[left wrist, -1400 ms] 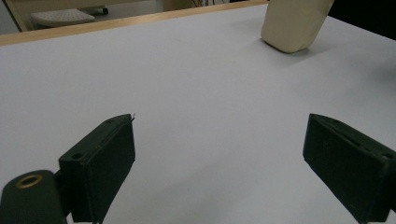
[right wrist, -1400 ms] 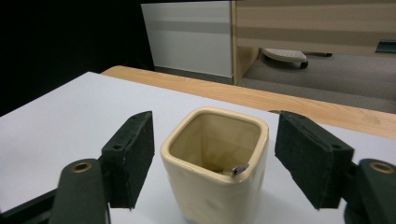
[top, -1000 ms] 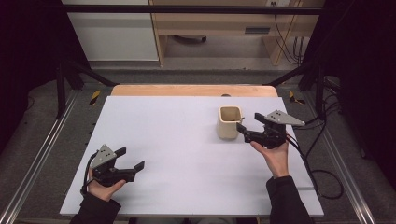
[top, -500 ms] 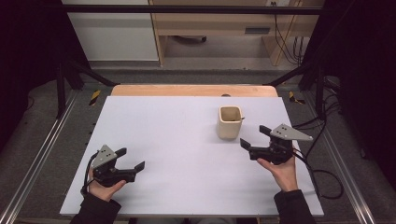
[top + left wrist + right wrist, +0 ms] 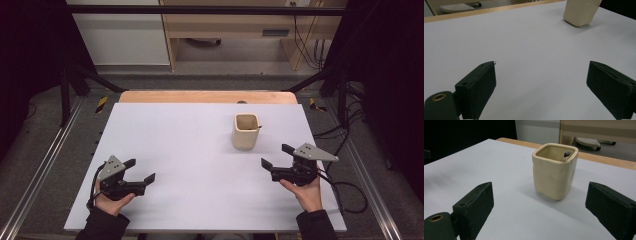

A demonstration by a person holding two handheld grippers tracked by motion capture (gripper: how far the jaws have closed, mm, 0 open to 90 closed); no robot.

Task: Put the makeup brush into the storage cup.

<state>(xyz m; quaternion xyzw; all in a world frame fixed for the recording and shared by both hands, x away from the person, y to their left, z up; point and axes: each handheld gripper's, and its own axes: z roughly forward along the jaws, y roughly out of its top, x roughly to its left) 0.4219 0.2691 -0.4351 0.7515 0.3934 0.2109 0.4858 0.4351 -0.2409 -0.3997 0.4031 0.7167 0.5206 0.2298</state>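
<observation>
Since the cream cup (image 5: pixel 245 131) looks like glazed ceramic with thick walls, I'd treat it as rigid, moderately heavy for its size, slick on the outside and chippable if knocked over. It stands upright on the white tabletop (image 5: pixel 190 150), toward the far right part, with a thin stick-like item (image 5: pixel 566 155) leaning inside against the rim; can't tell what that is.

Right gripper (image 5: pixel 280 156) sits near the cup, on its near-right side, apart from it. Its jaws have just been opening and now stand wide, nothing between them. Left gripper (image 5: pixel 140 170) is well apart from the cup, down at the near left, jaws also spread wide and empty.

Grasp suggestion: pads on two opposite flat side walls, around mid-height, below the rounded rim. Squarish section gives parallel faces, so a wall-to-wall pinch should seat well. Avoid the rounded corners and the rim lip, since glaze likely slips there. Keep it upright so the stick stays in.
</observation>
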